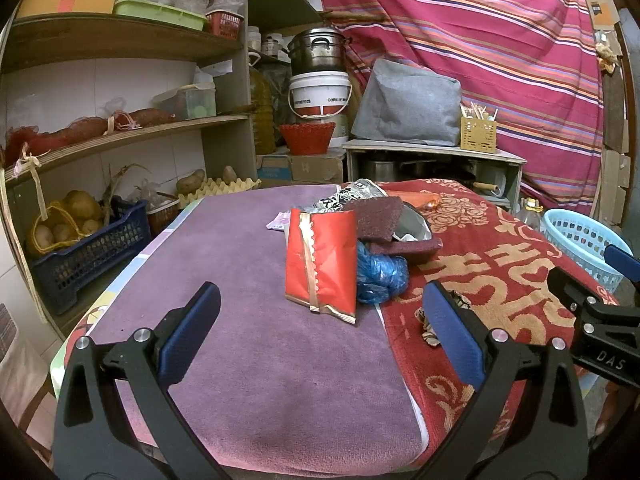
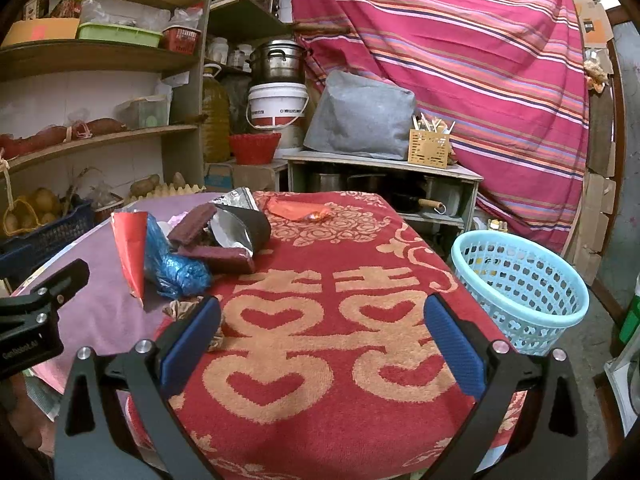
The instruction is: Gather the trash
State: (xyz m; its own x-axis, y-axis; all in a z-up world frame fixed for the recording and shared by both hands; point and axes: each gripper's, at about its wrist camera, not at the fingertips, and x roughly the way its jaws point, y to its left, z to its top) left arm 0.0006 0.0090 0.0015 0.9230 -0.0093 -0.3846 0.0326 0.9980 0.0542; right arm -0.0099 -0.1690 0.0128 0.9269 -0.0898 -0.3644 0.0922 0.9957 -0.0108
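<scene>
Hovered with left claw (image 1: pixel 320 316) and right claw (image 2: pixel 322 326) both wide, empty; needed reaching red packet (image 1: pixel 322 262), then basket (image 2: pixel 520 292).

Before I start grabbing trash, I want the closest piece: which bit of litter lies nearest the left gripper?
The small crumpled brown wrapper, right beside the left gripper by its right finger. The red packet and blue plastic bag lie farther back.

the left gripper (image 1: pixel 320 332) and right gripper (image 2: pixel 322 334) sit level, side by side (each shows at the other's frame edge), jaws spread wide, 2 blue pads each, gripping nothing.
</scene>
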